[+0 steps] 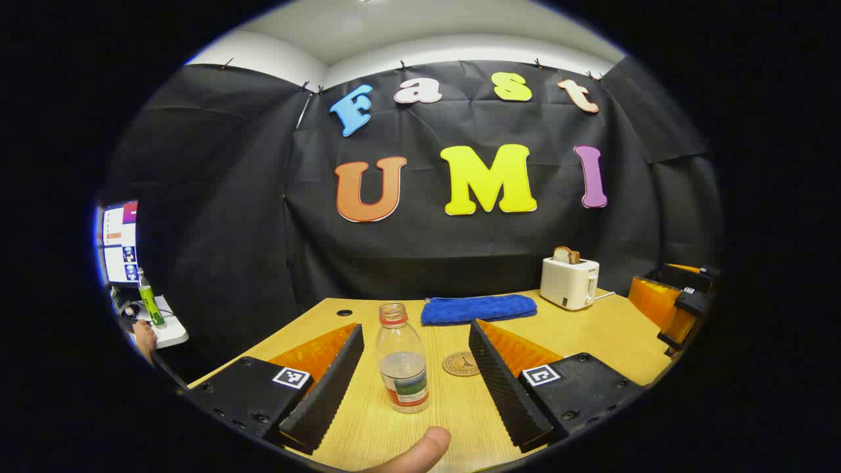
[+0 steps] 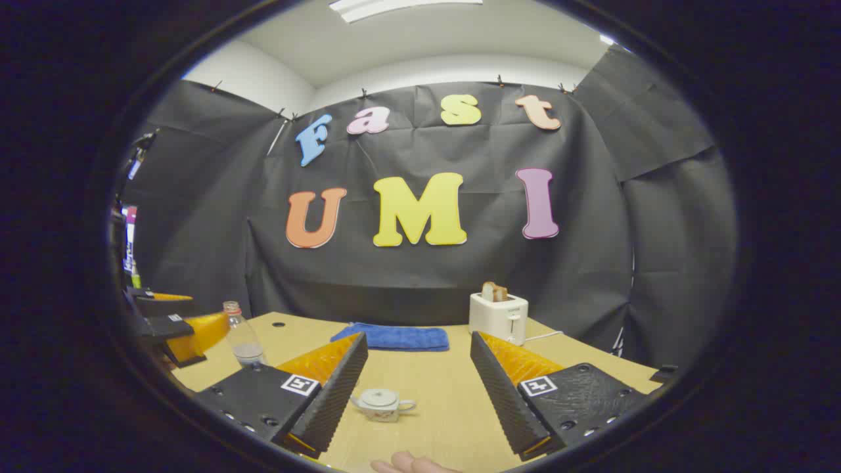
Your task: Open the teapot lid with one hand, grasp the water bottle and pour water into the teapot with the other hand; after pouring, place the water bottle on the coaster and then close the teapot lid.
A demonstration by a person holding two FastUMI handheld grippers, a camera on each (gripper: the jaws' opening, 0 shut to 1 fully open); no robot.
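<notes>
A clear water bottle (image 1: pixel 401 361) without a cap, partly filled, stands upright on the wooden table between the open fingers of my left gripper (image 1: pixel 415 374), untouched. A round brown coaster (image 1: pixel 461 363) lies just right of the bottle. In the right gripper view a small white teapot (image 2: pixel 382 403) with its lid on sits on the table between the open fingers of my right gripper (image 2: pixel 418 381), nearer the left finger. That view also shows the bottle (image 2: pixel 242 335) and the left gripper (image 2: pixel 174 328) at far left.
A folded blue towel (image 1: pixel 478 309) lies at the back of the table (image 1: pixel 604 328). A white toaster (image 1: pixel 569 281) with bread stands at back right. A side table with a monitor and a green bottle (image 1: pixel 150 301) is off to the left. A thumb (image 1: pixel 420 450) shows at the bottom.
</notes>
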